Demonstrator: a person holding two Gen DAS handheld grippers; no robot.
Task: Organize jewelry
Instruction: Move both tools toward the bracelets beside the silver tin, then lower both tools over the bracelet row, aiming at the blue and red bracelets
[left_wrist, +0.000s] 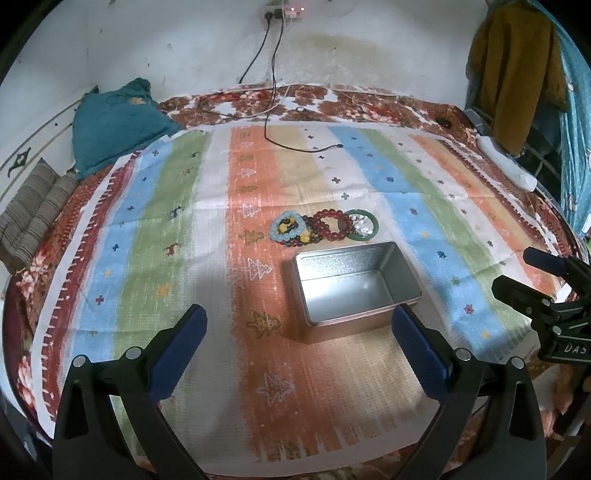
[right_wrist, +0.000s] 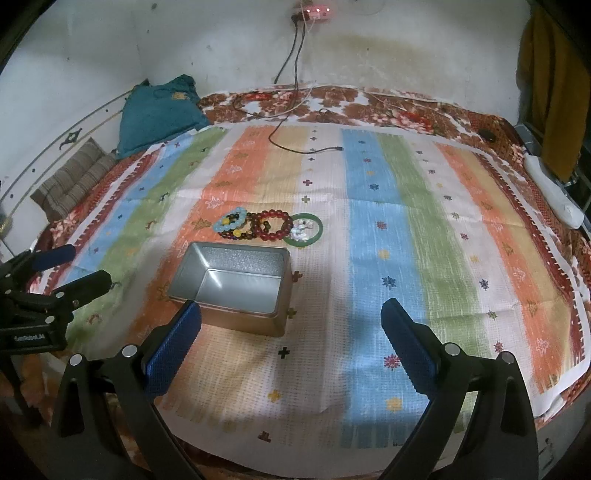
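An open silver tin box (left_wrist: 354, 291) (right_wrist: 236, 286) sits empty on a striped cloth (left_wrist: 258, 369) (right_wrist: 369, 258). Just beyond it lies a row of bracelets: a pale blue bead bracelet (left_wrist: 275, 230) (right_wrist: 221, 229), dark mixed beads (left_wrist: 308, 236) (right_wrist: 253, 221), a red bead bracelet (left_wrist: 340, 229) (right_wrist: 275, 234) and a green bangle (left_wrist: 373, 225) (right_wrist: 317, 230) around small white beads. My left gripper (left_wrist: 301, 321) hangs open in front of the box, holding nothing. My right gripper (right_wrist: 290, 317) is open too, its left finger by the box's near left corner.
A black cable (left_wrist: 295, 147) (right_wrist: 295, 147) trails from a wall socket onto the cloth's far side. A teal cushion (left_wrist: 114, 125) (right_wrist: 159, 114) and a striped folded cloth (left_wrist: 33, 218) lie at the far left. A white oblong object (left_wrist: 506, 166) (right_wrist: 554, 195) rests at the right edge.
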